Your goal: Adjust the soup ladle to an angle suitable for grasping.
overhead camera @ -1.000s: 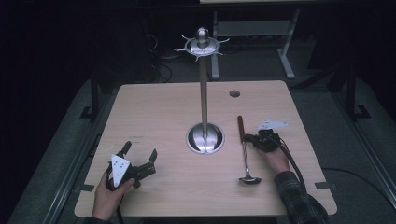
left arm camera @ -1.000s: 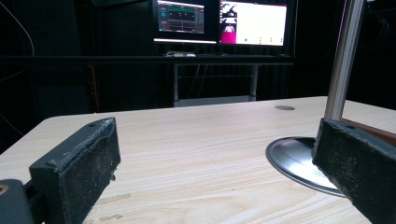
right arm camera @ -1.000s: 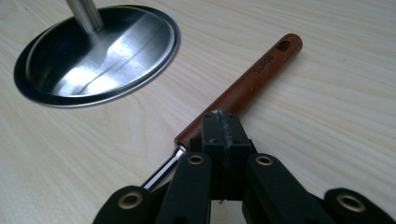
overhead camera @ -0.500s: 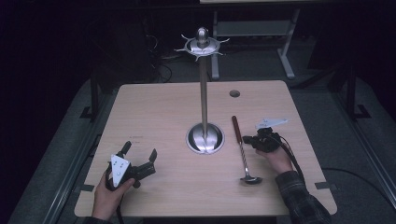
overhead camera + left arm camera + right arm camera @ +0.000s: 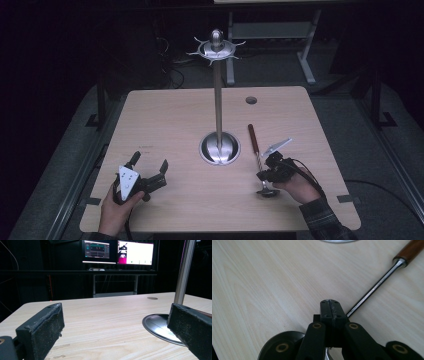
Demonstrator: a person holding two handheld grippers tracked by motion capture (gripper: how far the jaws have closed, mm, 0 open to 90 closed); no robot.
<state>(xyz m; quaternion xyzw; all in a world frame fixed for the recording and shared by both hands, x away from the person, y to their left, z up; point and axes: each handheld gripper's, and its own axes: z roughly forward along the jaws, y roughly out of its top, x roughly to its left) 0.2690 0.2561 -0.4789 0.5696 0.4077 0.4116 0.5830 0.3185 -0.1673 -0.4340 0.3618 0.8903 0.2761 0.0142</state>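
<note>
- Between the jaws of the right gripper (image 5: pixel 263 174) lies the thin metal shaft of a ladle (image 5: pixel 259 162); in the right gripper view the jaws are pressed together on it, the shaft (image 5: pixel 372 291) running out from under the tips toward a brown wooden handle (image 5: pixel 410 249) up and to the right
- Just behind that gripper, toward the person, the ladle's bowl (image 5: pixel 268 191) rests on the table (image 5: pixel 170 115), beside the right hand (image 5: pixel 298 187)
- Ahead and to the left of the right gripper stands a tall metal stand (image 5: pixel 218 107) on a round base (image 5: pixel 219 148), near the ladle's handle but apart from it
- The left gripper (image 5: pixel 149 170) sits well apart from the ladle, held low by the left hand (image 5: pixel 118 207); its jaws are spread wide with nothing in them, only bare wood between the pads (image 5: pixel 41 330)
- Ahead and right of the left gripper is the stand's base (image 5: pixel 160 326); straight ahead the tabletop runs free to its far edge
- The near table edge lies just behind both hands
</note>
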